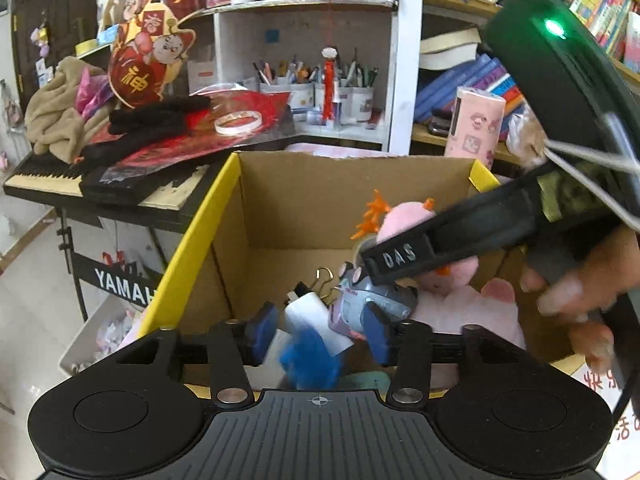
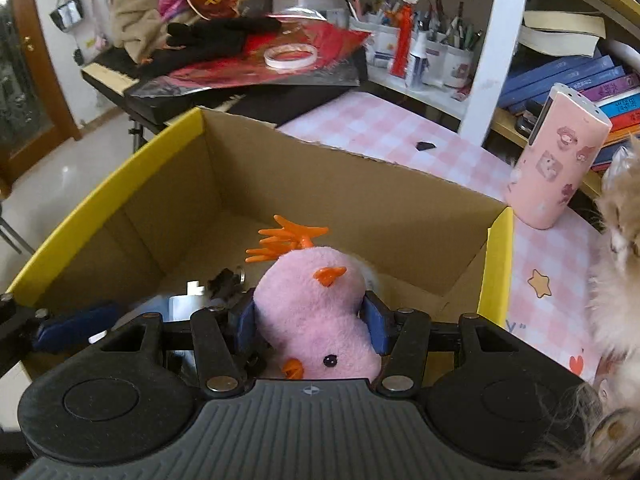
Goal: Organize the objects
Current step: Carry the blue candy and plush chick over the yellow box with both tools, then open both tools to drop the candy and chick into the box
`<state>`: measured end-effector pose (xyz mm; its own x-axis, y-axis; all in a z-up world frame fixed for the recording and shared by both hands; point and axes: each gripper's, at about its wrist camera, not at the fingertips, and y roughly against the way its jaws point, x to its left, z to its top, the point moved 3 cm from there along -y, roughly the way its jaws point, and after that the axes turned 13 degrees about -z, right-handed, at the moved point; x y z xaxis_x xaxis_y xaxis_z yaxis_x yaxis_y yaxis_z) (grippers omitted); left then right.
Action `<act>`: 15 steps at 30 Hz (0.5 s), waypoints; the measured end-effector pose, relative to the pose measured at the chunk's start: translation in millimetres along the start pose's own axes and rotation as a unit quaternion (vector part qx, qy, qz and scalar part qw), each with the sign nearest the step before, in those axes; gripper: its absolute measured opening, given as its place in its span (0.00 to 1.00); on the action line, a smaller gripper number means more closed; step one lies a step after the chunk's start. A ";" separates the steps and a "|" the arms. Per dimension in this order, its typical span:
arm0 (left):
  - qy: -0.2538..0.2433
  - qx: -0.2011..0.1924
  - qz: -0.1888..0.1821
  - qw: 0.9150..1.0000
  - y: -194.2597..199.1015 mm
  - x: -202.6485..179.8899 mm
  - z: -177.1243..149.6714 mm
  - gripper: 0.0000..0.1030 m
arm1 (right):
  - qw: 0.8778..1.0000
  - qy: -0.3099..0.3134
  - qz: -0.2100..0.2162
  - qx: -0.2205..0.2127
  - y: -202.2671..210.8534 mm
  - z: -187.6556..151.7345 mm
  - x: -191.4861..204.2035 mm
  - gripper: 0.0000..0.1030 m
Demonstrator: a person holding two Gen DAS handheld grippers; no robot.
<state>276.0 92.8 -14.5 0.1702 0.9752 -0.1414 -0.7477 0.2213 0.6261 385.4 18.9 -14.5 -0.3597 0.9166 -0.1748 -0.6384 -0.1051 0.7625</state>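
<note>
in the left wrist view, the left gripper (image 1: 318,334) hung over the open cardboard box (image 1: 280,200), its blue pads (image 1: 262,334) apart. a blue-and-white fluffy thing (image 1: 310,344) showed blurred between and below them, apparently not pressed by either pad, so it looked already let go into the box. on the box floor lay a grey toy (image 1: 372,304), a gold binder clip (image 1: 324,280) and a pale pink plush (image 1: 472,308). the right gripper (image 1: 404,258) reached in from the right, a person's hand (image 1: 572,292) on its handle, carrying the pink plush chick (image 1: 404,220) above the box.

in the right wrist view, the right gripper (image 2: 312,324) was clamped on the pink plush chick (image 2: 316,312), both pads squeezing its waist, orange feet up and head toward the camera. it hovered over the cardboard box (image 2: 320,200), whose far half was bare, with room to drop.

by my reading, the sorting was well along: several items sat in the box and the chick only needed releasing. left outside were a pink cylindrical case (image 2: 560,164) standing on the checked tablecloth (image 2: 400,132) just beside the box, and a small dark bit (image 2: 426,146) on the cloth. a long-haired cat (image 2: 620,272) sat at the right edge, close to that case, and could get in the way. the cluttered keyboard (image 2: 120,76) behind looked beyond the job.
</note>
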 end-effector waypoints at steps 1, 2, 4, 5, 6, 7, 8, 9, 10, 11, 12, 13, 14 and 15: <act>-0.005 0.003 -0.003 1.000 -0.8 -2.1 -0.5 0.61 | 1.000 0.001 0.003 0.005 -0.8 1.2 -0.4 0.50; -0.006 0.002 -0.001 1.000 -0.7 -3.8 -1.0 0.65 | 1.000 0.005 0.004 0.012 -2.5 1.6 -0.6 0.51; -0.008 -0.002 0.005 1.000 0.8 -6.9 -1.1 0.79 | 0.999 0.007 0.006 0.041 -10.9 -0.3 -0.3 0.52; -0.013 -0.006 0.006 1.000 3.4 -8.7 -2.1 0.79 | 0.999 0.005 0.010 0.046 -12.1 -0.9 -0.7 0.52; -0.016 -0.009 0.007 1.000 4.5 -10.0 -1.2 0.80 | 0.999 0.004 0.010 0.045 -11.3 -0.7 -1.1 0.52; -0.019 -0.011 0.009 1.000 7.1 -11.7 -1.4 0.81 | 0.999 0.001 0.009 0.038 -8.6 -1.0 -1.4 0.52; -0.024 -0.013 0.010 1.000 10.8 -13.1 -1.8 0.82 | 1.000 -0.002 0.010 0.029 -4.9 -1.1 -2.2 0.54; -0.029 -0.015 0.010 0.999 13.4 -14.1 -0.7 0.84 | 1.000 -0.006 0.013 0.017 -0.1 -1.8 -3.6 0.57; -0.036 -0.019 0.011 0.999 17.0 -15.5 -0.1 0.85 | 1.000 -0.009 0.018 0.004 6.0 -2.9 -5.0 0.59; -0.044 -0.025 0.013 0.999 21.9 -17.0 0.3 0.85 | 1.000 -0.013 0.020 -0.005 10.9 -2.7 -5.8 0.67; -0.051 -0.029 0.014 0.998 26.1 -18.1 1.4 0.86 | 1.000 -0.020 0.015 -0.014 17.9 -3.8 -7.3 0.72; -0.057 -0.036 0.013 0.998 32.3 -19.8 1.6 0.87 | 0.999 -0.027 0.012 -0.024 25.2 -4.7 -8.9 0.72; -0.061 -0.042 0.013 0.997 37.3 -20.2 2.5 0.87 | 0.999 -0.033 0.014 -0.033 34.3 -7.4 -10.5 0.72; -0.064 -0.049 0.012 0.997 43.7 -21.2 2.4 0.88 | 0.998 -0.039 0.014 -0.041 42.2 -9.3 -11.8 0.72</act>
<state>241.2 81.8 17.7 0.2265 0.9737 -0.0239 -0.8112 0.2022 0.5487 356.3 0.1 13.9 -0.3259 0.9399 -0.1018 -0.6837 -0.1599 0.7121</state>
